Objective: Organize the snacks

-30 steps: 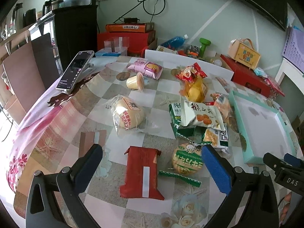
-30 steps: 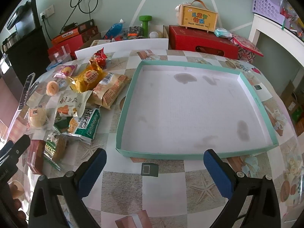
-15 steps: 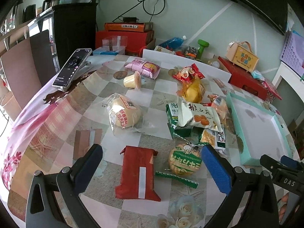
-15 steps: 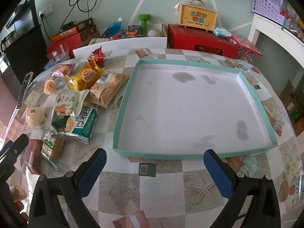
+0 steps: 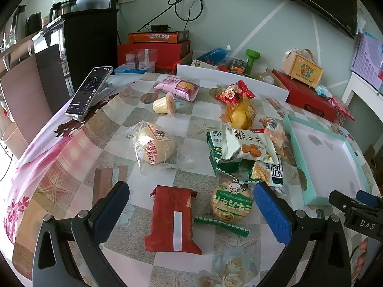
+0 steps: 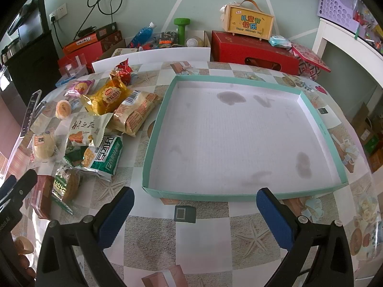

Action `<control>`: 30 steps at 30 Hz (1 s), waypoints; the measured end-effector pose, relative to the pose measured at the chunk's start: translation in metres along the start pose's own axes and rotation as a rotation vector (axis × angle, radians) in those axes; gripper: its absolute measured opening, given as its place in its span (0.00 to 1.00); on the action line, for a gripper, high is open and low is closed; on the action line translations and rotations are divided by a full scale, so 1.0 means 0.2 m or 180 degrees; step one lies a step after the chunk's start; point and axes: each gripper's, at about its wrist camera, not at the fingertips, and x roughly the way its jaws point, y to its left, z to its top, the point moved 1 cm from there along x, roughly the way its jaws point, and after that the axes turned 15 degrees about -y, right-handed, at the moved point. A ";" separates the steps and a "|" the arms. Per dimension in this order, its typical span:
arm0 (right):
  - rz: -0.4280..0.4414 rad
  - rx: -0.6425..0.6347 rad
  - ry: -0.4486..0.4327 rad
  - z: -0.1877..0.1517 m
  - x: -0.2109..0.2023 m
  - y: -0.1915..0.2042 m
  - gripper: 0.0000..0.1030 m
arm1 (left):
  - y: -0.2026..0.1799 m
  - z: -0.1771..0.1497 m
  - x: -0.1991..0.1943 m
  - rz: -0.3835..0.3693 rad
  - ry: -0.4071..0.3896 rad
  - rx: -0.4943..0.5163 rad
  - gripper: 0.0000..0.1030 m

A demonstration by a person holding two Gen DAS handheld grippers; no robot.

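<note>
"Where was the red packet (image 5: 172, 220)?"

"Flat on the bench (image 5: 198, 129), just ahead of the left hand-held gripper (image 5: 190, 206), whose jaws stood wide apart, empty. The right hand-held gripper (image 6: 195, 211) gaped too, facing the bare teal tray (image 6: 318, 117)."

"How would it handle?"

"Probably light, crinkly and slippery; I'd pinch across its middle."

- Red rectangular foil snack pack (image 5: 172, 220): glossy, creased.
- Teal-rimmed shallow cardboard tray (image 6: 153, 141): matt, stained.
- Checked plastic tablecloth (image 6: 215, 236): smooth, slightly glossy.
</note>
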 end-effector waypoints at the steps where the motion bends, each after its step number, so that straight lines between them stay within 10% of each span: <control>1: 0.0000 0.0001 0.0000 0.00 0.00 0.00 1.00 | 0.00 0.00 0.00 -0.0001 0.0002 0.0000 1.00; 30: -0.0013 -0.0016 0.0010 0.00 0.01 0.01 1.00 | 0.01 -0.01 0.01 -0.0018 0.0051 -0.0029 1.00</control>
